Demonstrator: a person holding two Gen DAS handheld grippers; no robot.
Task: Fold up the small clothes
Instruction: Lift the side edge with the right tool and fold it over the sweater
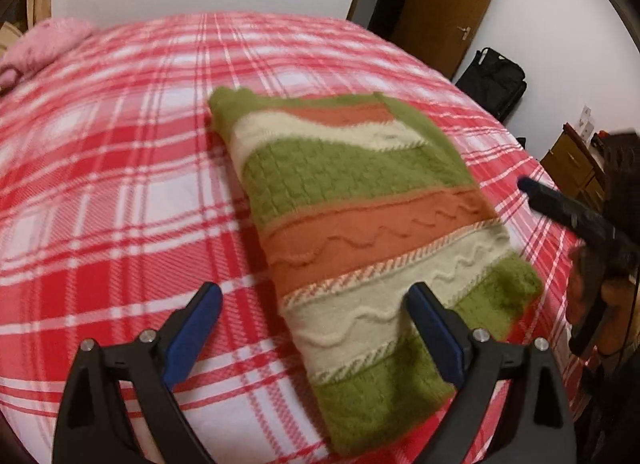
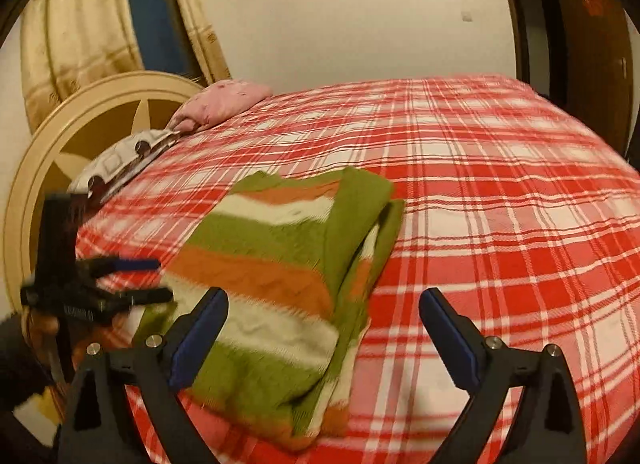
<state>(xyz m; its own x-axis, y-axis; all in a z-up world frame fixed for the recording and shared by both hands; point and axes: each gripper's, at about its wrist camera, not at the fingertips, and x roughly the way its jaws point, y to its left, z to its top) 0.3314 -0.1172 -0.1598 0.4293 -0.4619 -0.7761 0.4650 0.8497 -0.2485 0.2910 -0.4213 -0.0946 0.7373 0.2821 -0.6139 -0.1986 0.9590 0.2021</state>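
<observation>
Soft, light, floppy sweater [image 1: 360, 232] folded on bed [image 1: 120, 168]; best pinched at near hem; left claw [image 1: 314, 306] and right claw [image 2: 324, 314] both open, empty.

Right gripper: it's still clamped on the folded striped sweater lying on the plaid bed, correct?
Not quite. The right gripper is open and holds nothing: in the right wrist view its fingers stand wide apart above the folded striped sweater, which does lie on the plaid bed.
</observation>
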